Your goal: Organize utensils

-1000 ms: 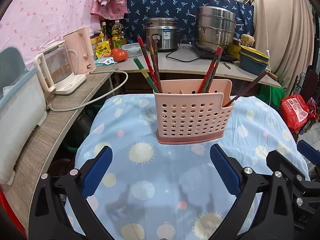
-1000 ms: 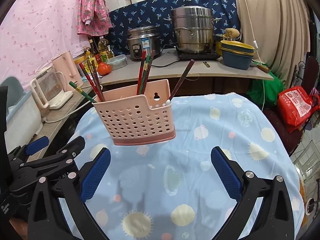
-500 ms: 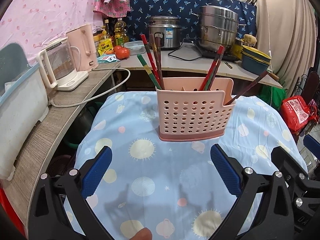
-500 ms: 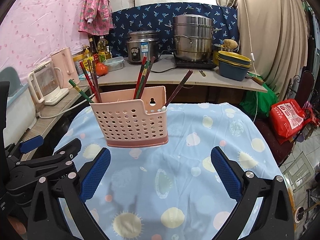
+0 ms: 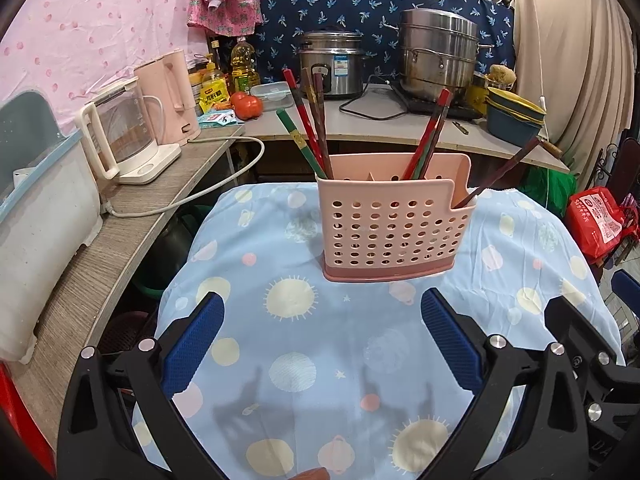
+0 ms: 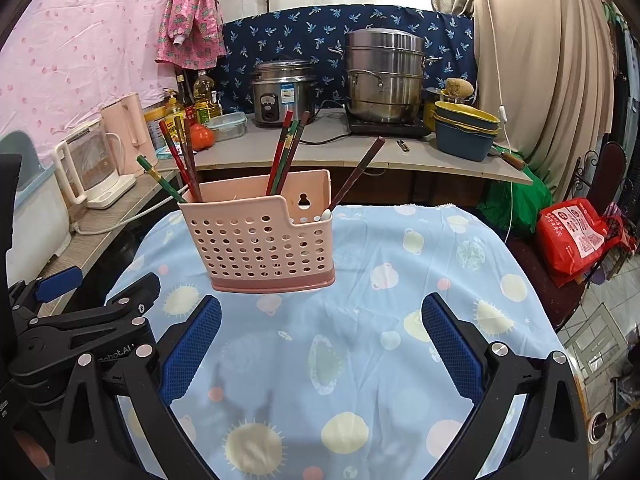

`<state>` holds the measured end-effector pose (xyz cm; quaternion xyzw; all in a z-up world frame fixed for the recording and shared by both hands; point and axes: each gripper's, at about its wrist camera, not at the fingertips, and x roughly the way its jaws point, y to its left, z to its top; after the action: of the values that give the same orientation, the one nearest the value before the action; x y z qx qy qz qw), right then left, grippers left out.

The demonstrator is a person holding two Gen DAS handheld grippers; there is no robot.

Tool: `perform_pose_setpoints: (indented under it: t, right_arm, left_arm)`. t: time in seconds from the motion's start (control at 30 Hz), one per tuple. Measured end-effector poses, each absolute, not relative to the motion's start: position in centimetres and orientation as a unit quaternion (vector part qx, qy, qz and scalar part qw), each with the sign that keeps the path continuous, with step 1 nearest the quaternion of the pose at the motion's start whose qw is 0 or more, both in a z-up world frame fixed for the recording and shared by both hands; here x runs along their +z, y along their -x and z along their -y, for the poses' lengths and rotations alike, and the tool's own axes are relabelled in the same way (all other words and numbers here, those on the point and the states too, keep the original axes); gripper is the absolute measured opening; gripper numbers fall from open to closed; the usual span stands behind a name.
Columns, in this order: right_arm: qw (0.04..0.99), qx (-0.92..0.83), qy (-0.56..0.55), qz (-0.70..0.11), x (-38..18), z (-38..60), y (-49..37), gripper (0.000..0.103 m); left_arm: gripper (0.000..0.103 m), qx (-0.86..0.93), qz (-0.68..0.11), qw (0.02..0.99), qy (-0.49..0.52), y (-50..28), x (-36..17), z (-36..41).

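**Chopsticks sorted in the pink holder, both sets of fingers spread and empty**

A cluttered kitchen corner lies behind: a pink dotted wall cloth, a blue patterned backsplash, and a back counter carrying a rice cooker (image 5: 332, 64) and a stacked steel steamer (image 5: 438, 56). In front sits a round desk (image 5: 344, 344) under a pale blue cloth printed with suns and planets.

On the desk stands a pink perforated utensil holder (image 5: 394, 220), upright. Chopsticks lean out of it in three groups: a left bunch (image 5: 310, 128) of red, green and brown sticks, a middle bunch (image 5: 430, 132), and a single dark one (image 5: 500, 168) slanting out over the low notch at the holder's right end.

The left wrist view faces the holder almost squarely and shows the side shelf with a glass kettle (image 5: 124, 140) and a pink jug. The right wrist view sees the holder (image 6: 260, 236) from its right, revealing a keyhole hanging slot in the back wall and something small and white in the notched end compartment. It also shows the left gripper's body at the lower left edge.

The left gripper (image 5: 322, 344) has its blue-padded fingers spread wide, gripping nothing, short of the holder. The right gripper (image 6: 322, 348) is likewise spread wide and empty above bare cloth, near the holder but apart from it.
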<state>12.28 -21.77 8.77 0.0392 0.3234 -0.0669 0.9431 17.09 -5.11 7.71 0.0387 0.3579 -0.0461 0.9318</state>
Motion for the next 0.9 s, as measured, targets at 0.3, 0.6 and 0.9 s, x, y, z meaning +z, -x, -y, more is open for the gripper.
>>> perform_pose_setpoints:
  t: [0.3, 0.6, 0.9]
  right_arm:
    - [0.943, -0.068, -0.039, -0.324, 8.76, 21.81, -12.26, 0.097]
    - [0.943, -0.068, -0.038, -0.324, 8.76, 21.74, -12.22, 0.097]
    - [0.943, -0.068, -0.038, -0.324, 8.69, 21.79, -12.19, 0.097]
  left_arm:
    - [0.094, -0.045, -0.358, 0.932, -0.041, -16.94, 7.74, 4.94]
    - [0.094, -0.039, -0.356, 0.933, -0.048, -16.68, 7.77, 4.96]
    - [0.094, -0.03, -0.355, 0.933, -0.045, -16.64, 7.77, 4.89]
